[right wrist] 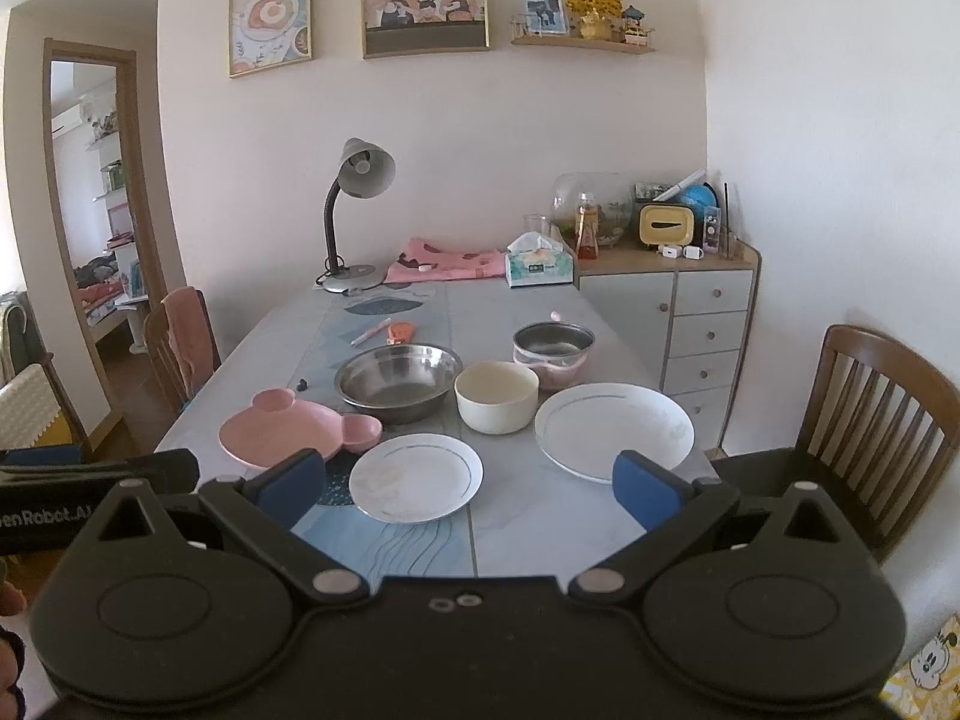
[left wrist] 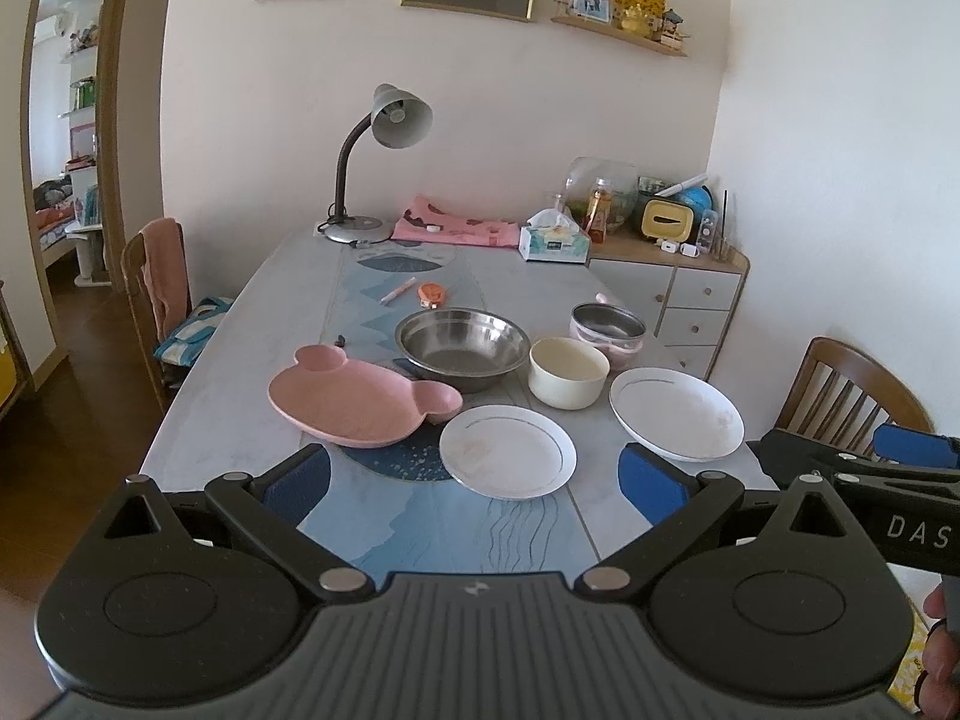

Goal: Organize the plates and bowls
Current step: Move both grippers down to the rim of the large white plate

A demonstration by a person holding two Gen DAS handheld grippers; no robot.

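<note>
Left wrist view: the left gripper (left wrist: 474,480) hangs spread and empty above the table (left wrist: 240,372), near a small plate (left wrist: 507,451) and a pink dish (left wrist: 354,402).

Right wrist view: the right gripper (right wrist: 468,483) is likewise released; a large plate (right wrist: 606,429), a cream bowl (right wrist: 496,396) and a steel bowl (right wrist: 398,381) sit beyond it.

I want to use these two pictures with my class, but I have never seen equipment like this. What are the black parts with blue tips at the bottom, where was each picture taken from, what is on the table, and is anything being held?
No robot here: a person holds a two-finger gripper in each hand, each with a camera looking along its fingers. One picture is from the left gripper, the other from the right gripper. The blue pads are fingertips. Both are open and hold nothing.

On the table lie a pink bear-shaped plate, a steel bowl, a cream bowl, a smaller steel-lined bowl, a small white plate and a larger white plate. Nothing is stacked yet.
</note>
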